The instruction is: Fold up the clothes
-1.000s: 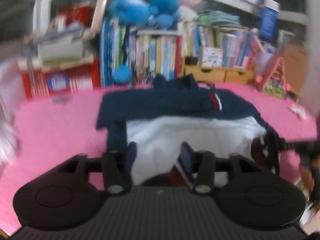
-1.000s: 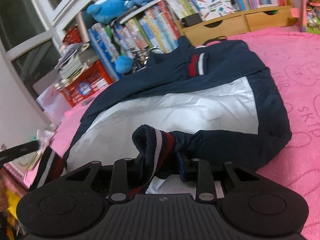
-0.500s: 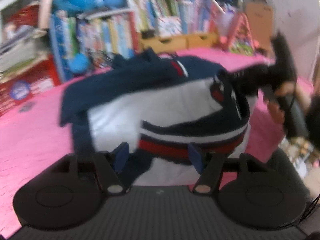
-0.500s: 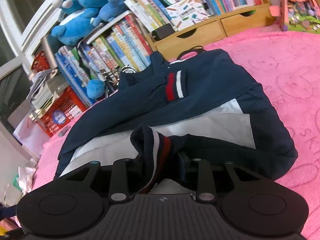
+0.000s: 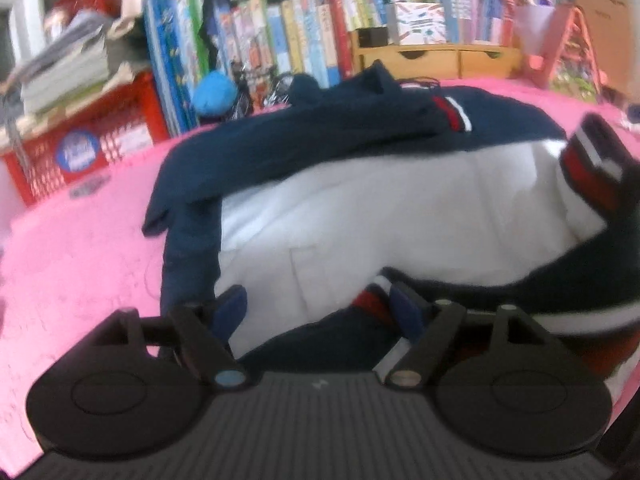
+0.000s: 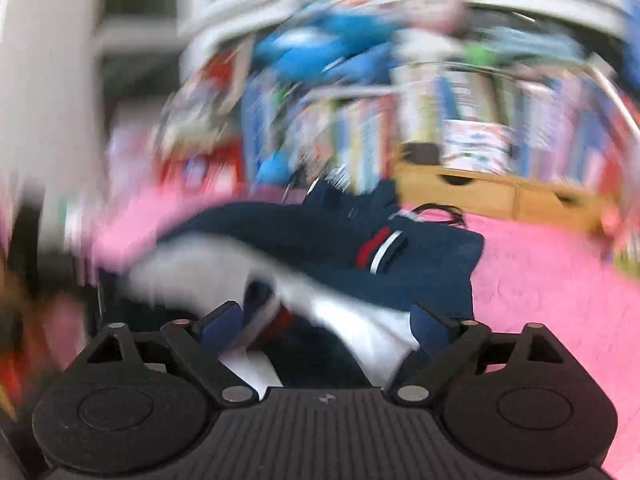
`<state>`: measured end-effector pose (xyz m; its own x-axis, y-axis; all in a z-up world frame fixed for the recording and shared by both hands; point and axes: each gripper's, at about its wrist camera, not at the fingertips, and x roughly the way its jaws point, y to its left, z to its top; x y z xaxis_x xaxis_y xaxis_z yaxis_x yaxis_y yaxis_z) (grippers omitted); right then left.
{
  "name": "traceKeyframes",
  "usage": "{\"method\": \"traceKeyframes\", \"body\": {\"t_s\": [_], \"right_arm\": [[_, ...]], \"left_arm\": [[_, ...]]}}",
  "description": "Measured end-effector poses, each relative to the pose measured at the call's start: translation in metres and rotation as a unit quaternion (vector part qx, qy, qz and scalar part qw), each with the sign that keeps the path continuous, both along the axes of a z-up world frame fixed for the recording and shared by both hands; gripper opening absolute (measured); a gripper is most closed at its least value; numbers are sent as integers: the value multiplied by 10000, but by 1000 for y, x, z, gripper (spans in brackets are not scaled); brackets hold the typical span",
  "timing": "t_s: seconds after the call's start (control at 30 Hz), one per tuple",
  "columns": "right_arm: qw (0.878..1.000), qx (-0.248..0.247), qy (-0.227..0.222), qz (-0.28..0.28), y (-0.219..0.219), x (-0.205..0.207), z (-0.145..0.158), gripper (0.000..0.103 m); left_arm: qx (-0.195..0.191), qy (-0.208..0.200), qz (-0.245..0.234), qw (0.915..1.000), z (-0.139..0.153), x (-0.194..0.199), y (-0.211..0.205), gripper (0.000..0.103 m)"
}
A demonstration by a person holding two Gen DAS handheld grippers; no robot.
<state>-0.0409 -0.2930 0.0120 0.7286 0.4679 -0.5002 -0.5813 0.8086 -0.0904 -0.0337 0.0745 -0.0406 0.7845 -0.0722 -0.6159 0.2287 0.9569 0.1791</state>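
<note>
Jacket [image 5: 360, 208] lies navy-and-white, sleeves folded across, on pink blanket [image 5: 80, 260].

A broad surface covered by a pink textured blanket [image 5: 80, 264] is seen in both wrist views, faint outline drawings being visible on the cloth. Directly on it a navy-and-white jacket with red-and-white striped ribbed cuffs [image 5: 360, 216] is spread out, its white lining turned upward and its navy collar end lying toward the far edge. Along that far edge the blanket is bordered by a red plastic crate [image 5: 84, 148], a row of upright colourful books [image 5: 256, 40] and a low light-wood drawer unit [image 5: 436, 60]; whether these stand on the blanket cannot be told.
</note>
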Motion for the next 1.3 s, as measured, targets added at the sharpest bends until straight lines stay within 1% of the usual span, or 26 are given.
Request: {"method": "traceKeyframes", "body": {"t_s": [0.07, 0.13, 0.2, 0.27, 0.33, 0.43, 0.5, 0.53, 0.6, 0.63, 0.7, 0.73, 0.77, 0.8, 0.87, 0.9, 0.93, 0.97, 1.0, 1.03, 1.07, 1.1, 1.13, 1.2, 1.27, 1.3], "right_arm": [[9964, -763, -92, 348, 21, 3, -9, 92], [9875, -1336, -202, 813, 47, 7, -19, 92], [9771, -1628, -403, 1309, 71, 14, -24, 94], [9737, -1719, -388, 1443, 91, 22, -31, 100], [9760, -1624, -178, 1441, 105, 30, -39, 100], [9799, -1411, -67, 1408, 107, 31, -47, 99], [9837, -1226, 0, 1318, 100, 27, -49, 92], [9857, -1110, 88, 1266, 96, 26, -50, 89], [9889, -889, 272, 1157, 88, 26, -49, 75], [9902, -771, 382, 1096, 83, 24, -47, 72], [9923, -531, 592, 946, 75, 20, -43, 61], [9928, -419, 690, 880, 71, 19, -42, 59], [9931, -281, 812, 804, 68, 17, -40, 55], [9927, -138, 936, 742, 65, 14, -40, 55], [9918, 62, 1077, 680, 62, 8, -39, 54], [9925, 67, 1036, 653, 61, 4, -39, 53], [9930, 87, 1008, 604, 60, 2, -38, 52], [9936, 173, 996, 500, 59, 1, -37, 48], [9941, 310, 984, 344, 56, 0, -36, 39], [9941, 447, 971, 189, 53, 0, -35, 34], [9936, 609, 952, 20, 50, -1, -33, 25], [9927, 790, 907, -131, 46, -1, -29, 23], [9915, 961, 842, -247, 43, -3, -25, 21], [9890, 1274, 605, -437, 36, -7, -13, 19], [9870, 1447, 426, -553, 29, -9, -2, 19], [9861, 1511, 353, -601, 26, -10, 3, 19]], "left_arm": [[-30, 19, 4, 10000, 1, 1, 1, 80], [-79, 52, 17, 10000, 2, 1, 2, 80], [-82, -78, 55, 9999, 6, -5, 5, 79], [-82, -238, 53, 9997, 11, -12, 10, 81], [-91, -399, -32, 9992, 17, -21, 18, 86], [-335, -315, -224, 9987, 22, -26, 33, 87], [-666, -464, -484, 9955, 22, -31, 43, 88], [-853, -443, -624, 9934, 21, -31, 47, 89], [-1183, -141, -831, 9894, 20, -22, 51, 89], [-1296, 16, -961, 9869, 19, -17, 52, 91], [-1287, 304, -1180, 9842, 12, -5, 50, 98], [-1200, 490, -1295, 9831, 8, 3, 47, 101], [-1080, 625, -1358, 9829, 4, 10, 43, 102], [-946, 740, -1398, 9829, 0, 16, 39, 103], [-971, 793, -1497, 9807, -1, 20, 34, 102], [-1009, 804, -1549, 9795, -1, 22, 32, 99], [-1043, 757, -1573, 9791, 0, 20, 29, 88], [-1036, 630, -1532, 9807, 2, 16, 27, 70], [-922, 447, -1376, 9852, 5, 10, 23, 59], [-768, 281, -1193, 9895, 9, 7, 18, 39], [-613, 128, -1013, 9929, 13, 5, 13, 27], [-617, -49, -847, 9945, 19, 4, 10, 23], [-747, -191, -745, 9942, 27, 5, 11, 21], [-1216, -403, -695, 9893, 45, 6, 22, 22], [-1487, -335, -932, 9839, 54, 9, 30, 27], [-1554, -260, -1104, 9813, 56, 12, 33, 34]]}}
